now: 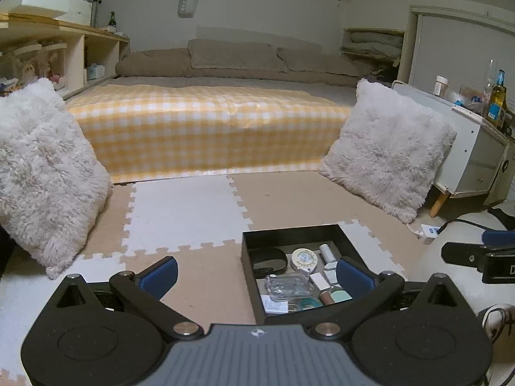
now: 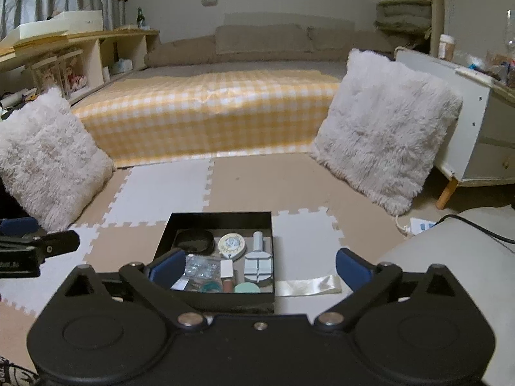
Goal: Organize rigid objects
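Note:
A black square tray (image 1: 289, 233) (image 2: 222, 217) sits on the foam floor mat. It holds several small items: a black round case (image 2: 194, 241), a round cream tape measure (image 2: 231, 244), a pale blue tool (image 2: 259, 265), a clear plastic case (image 1: 289, 286), a white block (image 2: 227, 268) and a mint disc (image 2: 246, 288). My left gripper (image 1: 257, 276) is open and empty, above the tray's left side. My right gripper (image 2: 260, 268) is open and empty, straddling the tray's near edge. A shiny cream strip (image 2: 307, 286) lies on the mat right of the tray.
Two fluffy white cushions (image 2: 383, 122) (image 2: 45, 157) lean at either side of a low bed with a yellow checked cover (image 2: 209, 112). A white cabinet (image 2: 482, 122) with bottles stands at the right. A white power strip (image 1: 429, 231) and black cable lie near it.

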